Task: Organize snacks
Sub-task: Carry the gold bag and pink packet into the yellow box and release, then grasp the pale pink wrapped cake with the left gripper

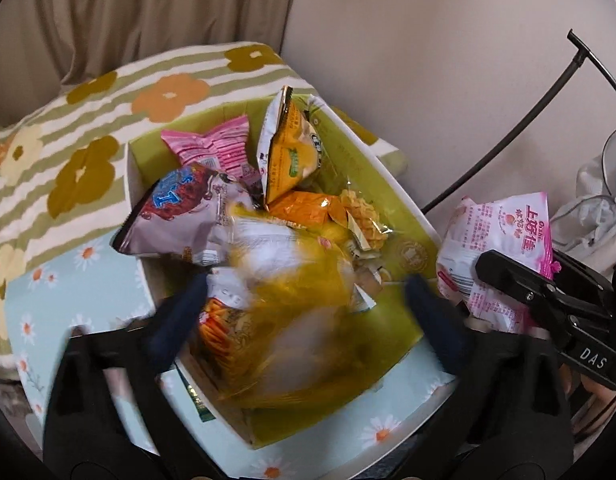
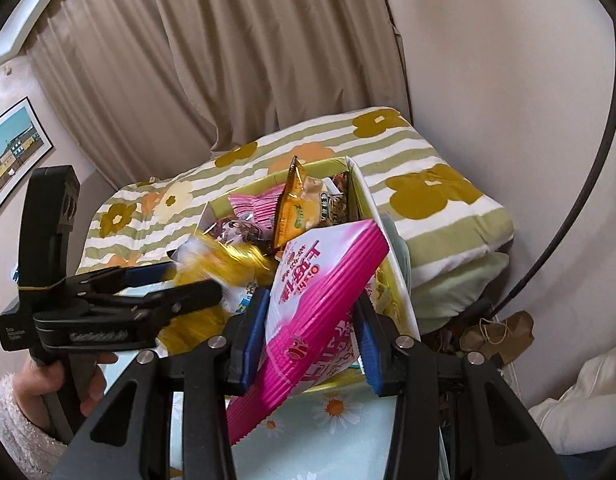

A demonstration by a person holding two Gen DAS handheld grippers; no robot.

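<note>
A green-lined cardboard box (image 1: 388, 196) holds several snack packets: a purple bag (image 1: 180, 216), a pink packet (image 1: 216, 146), an upright orange bag (image 1: 288, 148) and noodle snacks (image 1: 364, 216). A blurred yellow and white bag (image 1: 292, 300) lies in the box between the spread fingers of my open left gripper (image 1: 308, 312). My right gripper (image 2: 308, 340) is shut on a pink and white snack bag (image 2: 320, 312), held just right of the box (image 2: 372, 208). That bag (image 1: 496, 248) also shows in the left wrist view. The left gripper (image 2: 188, 284) shows in the right wrist view over the yellow bag (image 2: 224, 264).
The box sits on a light blue daisy cloth (image 1: 88, 264). A striped floral cushion (image 1: 108, 120) lies behind it, before a beige curtain (image 2: 228, 60). A black curved stand (image 1: 508, 136) and white cloth (image 1: 596, 208) are to the right. A brown paper bag (image 2: 500, 332) lies low right.
</note>
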